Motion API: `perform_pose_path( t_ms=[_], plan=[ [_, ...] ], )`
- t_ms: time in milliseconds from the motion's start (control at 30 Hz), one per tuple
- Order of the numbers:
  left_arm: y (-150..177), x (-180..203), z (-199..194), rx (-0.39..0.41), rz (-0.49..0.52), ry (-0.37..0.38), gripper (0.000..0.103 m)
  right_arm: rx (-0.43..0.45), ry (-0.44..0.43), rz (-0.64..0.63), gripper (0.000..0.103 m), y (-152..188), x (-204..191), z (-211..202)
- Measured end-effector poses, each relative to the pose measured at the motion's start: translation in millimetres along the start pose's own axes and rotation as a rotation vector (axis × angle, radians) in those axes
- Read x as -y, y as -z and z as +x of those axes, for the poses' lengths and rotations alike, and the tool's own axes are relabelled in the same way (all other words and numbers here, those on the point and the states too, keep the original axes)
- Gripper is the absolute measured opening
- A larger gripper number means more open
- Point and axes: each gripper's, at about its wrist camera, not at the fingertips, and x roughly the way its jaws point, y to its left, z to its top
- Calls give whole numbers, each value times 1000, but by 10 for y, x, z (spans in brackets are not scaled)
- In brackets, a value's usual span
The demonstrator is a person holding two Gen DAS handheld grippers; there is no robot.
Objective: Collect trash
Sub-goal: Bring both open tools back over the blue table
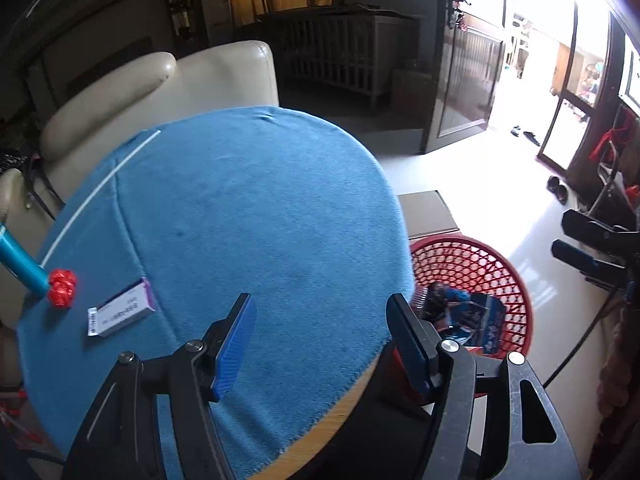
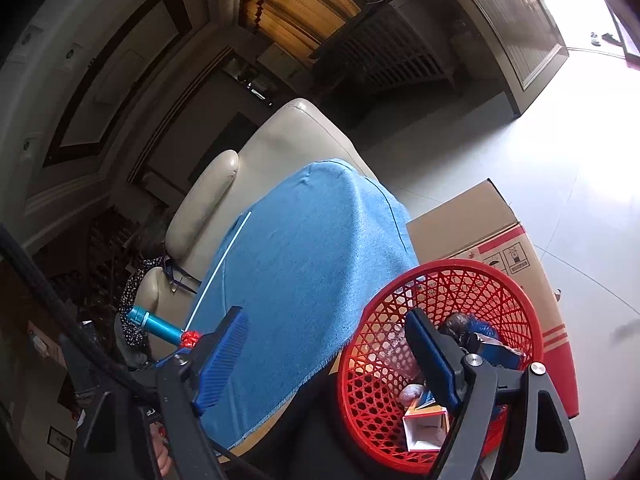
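Observation:
A round table under a blue cloth [image 1: 248, 216] holds a crumpled red wrapper [image 1: 62, 287], a flat white and purple packet [image 1: 120, 314], a teal tube [image 1: 20, 264] at its left edge and a thin white straw [image 1: 100, 190]. A red mesh basket [image 1: 516, 280] stands to the table's right with blue wrappers [image 1: 468, 318] inside. My left gripper [image 1: 322, 342] is open and empty over the table's near edge. My right gripper [image 2: 324, 354] is open and empty, one finger over the cloth [image 2: 304, 264], the other over the basket [image 2: 400, 304], which holds boxes and wrappers [image 2: 424, 428].
A cream leather armchair [image 1: 160, 88] stands behind the table. A cardboard box [image 2: 480, 224] sits on the pale floor beside the basket. A dark crib [image 1: 340, 52] and a wooden door [image 1: 464, 80] are further back. The other gripper's dark body [image 1: 592, 240] is at right.

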Motion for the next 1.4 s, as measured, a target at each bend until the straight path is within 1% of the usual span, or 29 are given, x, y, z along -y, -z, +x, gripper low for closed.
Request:
perform_pose_path(
  t_ms=[367,467,733,933,1400],
  plan=[
    [30,-119,-72,38,14,-108,70,-2,-10,-19,83,8,-78,25],
    [51,-180,-95,49,17,-153,70,-6,-10,-28,83,8,-112,49],
    [138,-447,-152,50,-10,-248,70,-30,-19,-56,83,22,-249,162],
    [229,-696,-224,54,-41,-299,70,-78,-38,-109,83,53,-512,385],
    [440,-1331,-250,25,-118,-403,70,-186,-99,-275,83,224,-1372,1018]
  ],
)
